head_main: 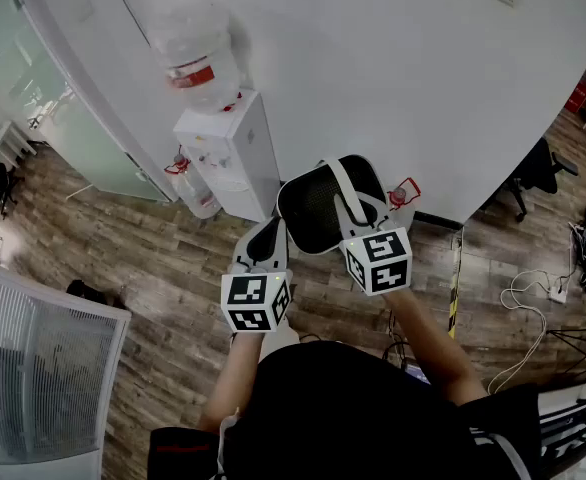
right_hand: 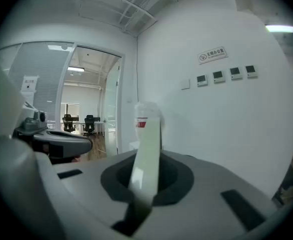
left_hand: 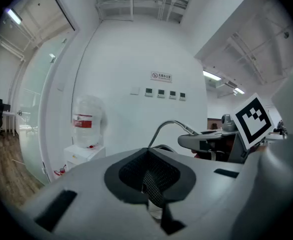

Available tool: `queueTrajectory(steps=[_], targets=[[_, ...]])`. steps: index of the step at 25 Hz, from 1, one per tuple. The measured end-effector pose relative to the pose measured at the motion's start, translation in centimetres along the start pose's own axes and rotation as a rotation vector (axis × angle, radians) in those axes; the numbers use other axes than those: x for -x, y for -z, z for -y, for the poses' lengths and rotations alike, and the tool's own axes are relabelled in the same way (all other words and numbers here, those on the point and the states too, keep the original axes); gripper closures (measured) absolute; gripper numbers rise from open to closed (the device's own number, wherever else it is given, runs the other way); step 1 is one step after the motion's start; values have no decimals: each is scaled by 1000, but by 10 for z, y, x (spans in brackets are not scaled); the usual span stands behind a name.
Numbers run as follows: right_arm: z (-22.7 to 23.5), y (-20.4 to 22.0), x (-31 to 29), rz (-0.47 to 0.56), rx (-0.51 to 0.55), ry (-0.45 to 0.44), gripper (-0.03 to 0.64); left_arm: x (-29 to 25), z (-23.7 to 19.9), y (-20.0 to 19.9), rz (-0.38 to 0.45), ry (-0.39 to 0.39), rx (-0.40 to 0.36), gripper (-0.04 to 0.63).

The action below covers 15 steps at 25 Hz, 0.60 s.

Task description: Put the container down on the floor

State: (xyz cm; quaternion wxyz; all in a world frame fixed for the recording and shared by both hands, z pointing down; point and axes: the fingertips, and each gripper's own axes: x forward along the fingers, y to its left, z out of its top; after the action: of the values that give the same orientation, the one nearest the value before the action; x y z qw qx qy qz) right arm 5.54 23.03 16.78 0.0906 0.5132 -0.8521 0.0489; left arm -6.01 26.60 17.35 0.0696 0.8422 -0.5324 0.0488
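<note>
In the head view a black mesh container (head_main: pixel 313 206) with a pale strap (head_main: pixel 345 190) over it hangs in the air in front of me, above the wood floor (head_main: pixel 143 248). My left gripper (head_main: pixel 265 234) is shut on its near left side. In the left gripper view a fold of black mesh (left_hand: pixel 152 183) sits between the jaws of the left gripper (left_hand: pixel 154 196). My right gripper (head_main: pixel 353 213) is shut on the pale strap (right_hand: pixel 147 154). In the right gripper view that strap runs up from the jaws of the right gripper (right_hand: pixel 142 186).
A white water dispenser (head_main: pixel 231 153) with a clear bottle (head_main: pixel 197 53) stands against the white wall straight ahead. A jug (head_main: pixel 199 200) lies at its foot. An office chair (head_main: pixel 538 168) and floor cables (head_main: pixel 533 293) are to the right, and a mesh panel (head_main: pixel 33 368) is at the near left.
</note>
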Motion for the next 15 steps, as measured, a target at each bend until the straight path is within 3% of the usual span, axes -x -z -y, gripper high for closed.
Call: queueTrajectory(steps=[15], targets=[[4, 3, 7, -2, -19, -19, 586, -2, 9, -2, 5, -2, -15, 578]])
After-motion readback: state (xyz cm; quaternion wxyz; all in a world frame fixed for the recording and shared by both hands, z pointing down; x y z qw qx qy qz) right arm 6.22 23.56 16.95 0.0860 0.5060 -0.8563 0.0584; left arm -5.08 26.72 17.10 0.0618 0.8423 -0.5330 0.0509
